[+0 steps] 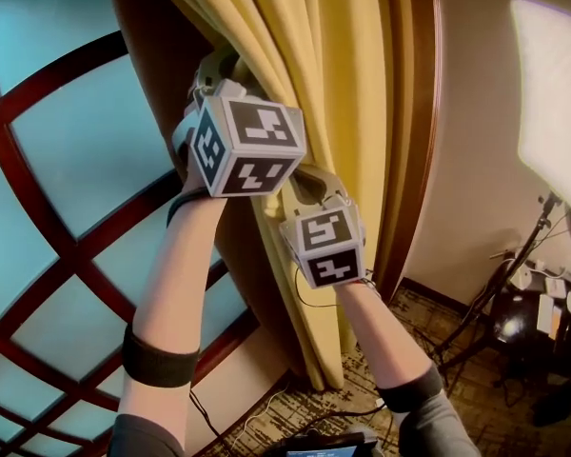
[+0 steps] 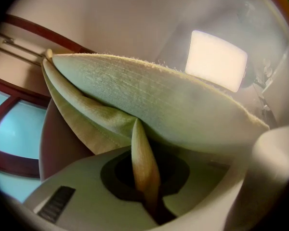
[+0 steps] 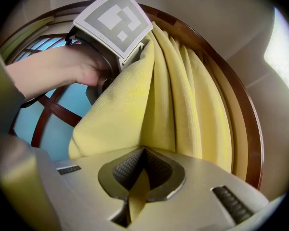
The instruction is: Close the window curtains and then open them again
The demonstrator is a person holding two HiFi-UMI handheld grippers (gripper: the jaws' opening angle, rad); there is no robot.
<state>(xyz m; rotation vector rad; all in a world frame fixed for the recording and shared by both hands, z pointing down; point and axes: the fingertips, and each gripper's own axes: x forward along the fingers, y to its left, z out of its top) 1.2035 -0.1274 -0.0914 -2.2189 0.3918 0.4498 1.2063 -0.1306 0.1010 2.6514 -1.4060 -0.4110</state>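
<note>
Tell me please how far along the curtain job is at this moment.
Done: nothing can be confirmed; the curtain hangs bunched at the right side of the window, which is uncovered. In hand: the left gripper and the right gripper are each shut on a fold of its cloth. Left: drawing it across the window, unless this already is the reopening.

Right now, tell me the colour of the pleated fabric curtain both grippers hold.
Yellow; the curtain shows it best in the right gripper view.
</note>
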